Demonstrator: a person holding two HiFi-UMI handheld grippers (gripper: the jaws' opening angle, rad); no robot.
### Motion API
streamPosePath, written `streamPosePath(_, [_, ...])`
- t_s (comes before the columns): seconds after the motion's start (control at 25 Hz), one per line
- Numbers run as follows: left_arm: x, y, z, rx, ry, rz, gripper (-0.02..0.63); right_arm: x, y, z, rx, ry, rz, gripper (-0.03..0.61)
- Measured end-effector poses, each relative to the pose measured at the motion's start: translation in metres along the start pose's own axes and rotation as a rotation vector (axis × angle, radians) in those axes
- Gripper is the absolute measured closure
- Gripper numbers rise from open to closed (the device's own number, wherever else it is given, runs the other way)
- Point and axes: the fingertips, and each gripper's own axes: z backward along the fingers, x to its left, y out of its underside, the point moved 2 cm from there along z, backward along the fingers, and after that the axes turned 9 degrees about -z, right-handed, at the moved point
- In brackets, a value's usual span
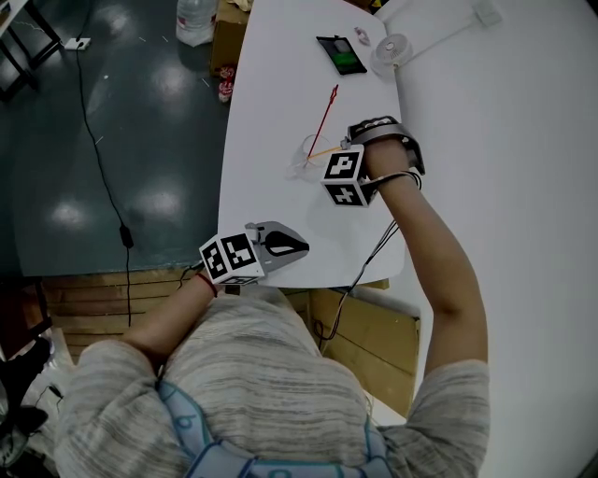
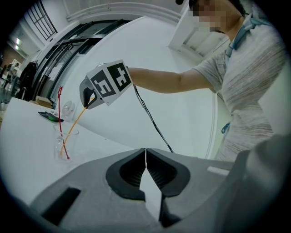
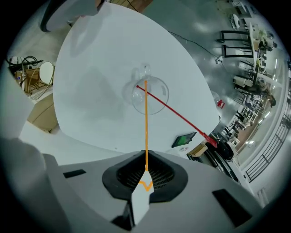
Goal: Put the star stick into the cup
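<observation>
Right gripper (image 3: 145, 175) clamps orange stick (image 3: 146, 127) at star end; shaft runs straight ahead, tip inside cup (image 3: 160, 98). Left gripper (image 2: 145, 164) closed, empty, farther away.

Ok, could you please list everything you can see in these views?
table: one, white, under the items.
cup: one, clear, mid-table.
red stick: one, red, leaning in the cup.
orange stick: one, orange, lower end in the cup, top held by the right gripper.
phone: one, dark with green screen, table's far end.
round clear item: one, beside the phone.
bottle: one, clear, on the floor.
cardboard box: one, brown, beside the bottle.
left gripper: one, grey, shut and empty, table's near edge.
right gripper: one, grey, shut on the orange stick.
</observation>
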Motion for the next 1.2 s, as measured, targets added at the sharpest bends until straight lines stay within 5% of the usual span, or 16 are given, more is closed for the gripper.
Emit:
streamPosePath(0.24, [-0.005,0.003,0.0,0.007,0.003,0.0,0.597,-0.002,-0.008,-0.003,0.028,0.037,-0.013,0.557])
streamPosePath(0.8, [-0.011,0.005,-0.003,0.02,0.017,-0.005,0.597,0.008,-0.01,0.019,-0.185,0.076,-0.284,0.555])
streamPosePath(0.96, [-0.008,0.005,-0.003,0.024,0.013,-0.006,0.597,0.0,-0.002,0.045,-0.317,0.15,-0.456,0.555])
streamPosePath(1.2, [-0.006,0.004,-0.002,0.037,0.014,-0.01,0.597,-0.003,0.028,0.081,-0.554,0.258,-0.895,0.555])
